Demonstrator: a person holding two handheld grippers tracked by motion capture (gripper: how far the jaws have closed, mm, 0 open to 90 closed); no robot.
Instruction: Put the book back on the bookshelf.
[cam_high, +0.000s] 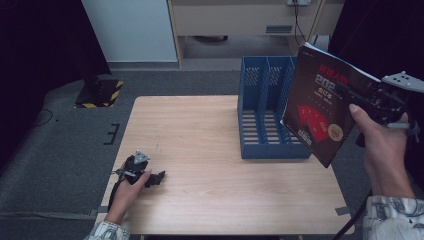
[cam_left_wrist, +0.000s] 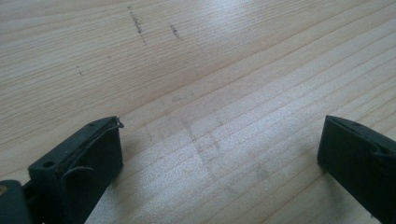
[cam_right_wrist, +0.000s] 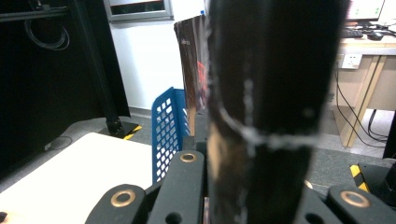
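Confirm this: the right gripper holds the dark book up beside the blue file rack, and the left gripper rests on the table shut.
One thing is wrong: the left gripper is open, not shut. The left gripper view shows its jaws wide apart over bare table. The rest stands: in the high view the right gripper holds the dark book up beside the blue file rack.

The book in the right hand-held gripper has a black cover with red shapes and red lettering. Beside it, the file rack is blue with slotted walls. Under the black left hand-held gripper, the worktop is pale wood grain.
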